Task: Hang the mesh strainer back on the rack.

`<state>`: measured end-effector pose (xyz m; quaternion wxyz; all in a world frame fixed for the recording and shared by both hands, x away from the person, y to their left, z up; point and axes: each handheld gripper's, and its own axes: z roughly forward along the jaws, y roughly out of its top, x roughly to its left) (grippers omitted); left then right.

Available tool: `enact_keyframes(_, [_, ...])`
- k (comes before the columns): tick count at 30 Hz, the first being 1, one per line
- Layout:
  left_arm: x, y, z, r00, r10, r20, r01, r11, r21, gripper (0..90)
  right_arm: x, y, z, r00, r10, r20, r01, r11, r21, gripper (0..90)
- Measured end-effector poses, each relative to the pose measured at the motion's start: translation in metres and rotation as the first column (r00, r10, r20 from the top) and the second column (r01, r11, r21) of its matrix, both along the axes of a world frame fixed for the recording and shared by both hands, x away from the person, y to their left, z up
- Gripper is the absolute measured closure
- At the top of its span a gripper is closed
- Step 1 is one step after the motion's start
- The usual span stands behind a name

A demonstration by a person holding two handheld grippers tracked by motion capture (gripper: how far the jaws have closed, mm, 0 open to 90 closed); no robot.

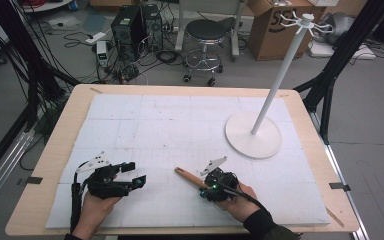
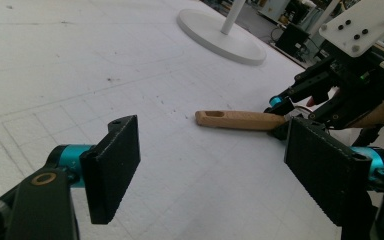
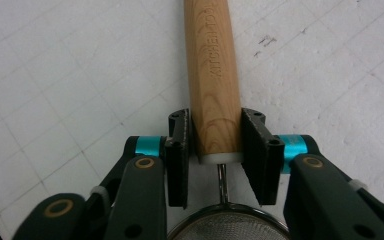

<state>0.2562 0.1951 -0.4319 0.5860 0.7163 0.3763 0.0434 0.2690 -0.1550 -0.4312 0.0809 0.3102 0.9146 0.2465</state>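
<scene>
The right gripper [image 3: 215, 150] is clamped on the strainer's wooden handle [image 3: 213, 75], which lies on the white mat [image 1: 155, 130] near its front edge. The left gripper [image 2: 215, 165] hangs wide open and holds nothing, with bare mat between it and the handle. The stand [image 1: 254, 134] sits well apart at the far right.

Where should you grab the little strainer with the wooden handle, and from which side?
Grab the strainer's wooden handle, low down near the mesh bowl. It is long, straight and lies flat on the white mat, so jaws fit on both sides of it. Come from above, squeezing across its width, as the right gripper does here. The wire bowl looks too round and bendy for a good hold.
</scene>
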Motion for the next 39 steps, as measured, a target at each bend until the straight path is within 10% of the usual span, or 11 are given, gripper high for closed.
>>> enact_keyframes(27, [0.001, 0.005, 0.0, 1.0, 0.007, 0.001, -0.006, 0.9996, -0.026, 23.4, 0.009, -0.021, 0.0, 0.998, -0.007, -0.063, 0.017, 0.986, 0.165, 69.5])
enact_keyframes(39, [0.0, 0.005, 0.0, 1.0, 0.007, 0.003, -0.007, 0.9997, -0.023, 23.4, 0.013, -0.033, 0.004, 0.9968, -0.036, -0.072, 0.057, 0.947, 0.317, 69.4])
